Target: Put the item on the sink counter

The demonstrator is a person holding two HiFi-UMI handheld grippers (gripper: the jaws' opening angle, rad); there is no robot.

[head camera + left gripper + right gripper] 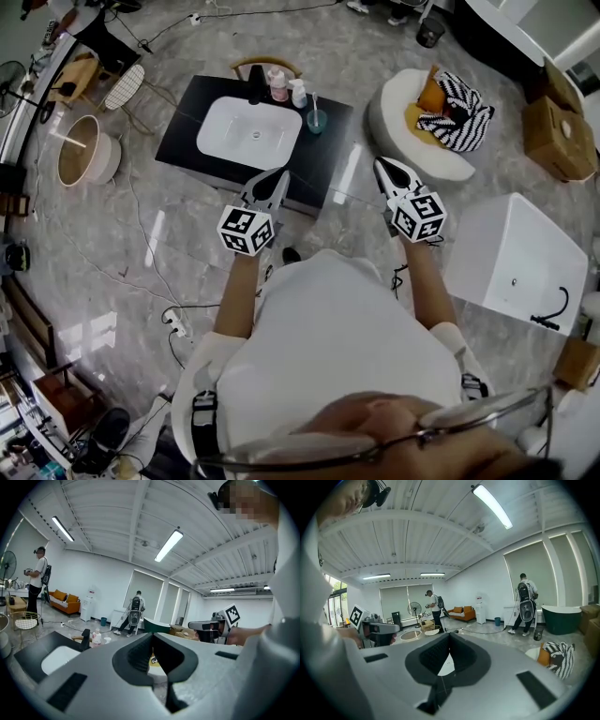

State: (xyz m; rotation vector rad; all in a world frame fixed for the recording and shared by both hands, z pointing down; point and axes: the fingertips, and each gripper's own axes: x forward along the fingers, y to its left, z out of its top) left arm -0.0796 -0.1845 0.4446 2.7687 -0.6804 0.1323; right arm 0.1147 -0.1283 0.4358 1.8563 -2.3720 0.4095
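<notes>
A: Left tongs (280, 173) and right tongs (381, 163) hang shut and empty, just short of the sink desk (180, 139).
B: And the item?
A: Which one, I cannot tell; perhaps the striped cloth (461, 114) on the white seat (394, 131), right of the desk. Best to open wide, pinch a thick fold, set down clear of the bottles (278, 86).

We see a glossy, veined stone floor (89, 239), a matt black sink counter (186, 142), its smooth, shiny white basin (246, 133) and a dull brown cardboard box (560, 136).
</notes>
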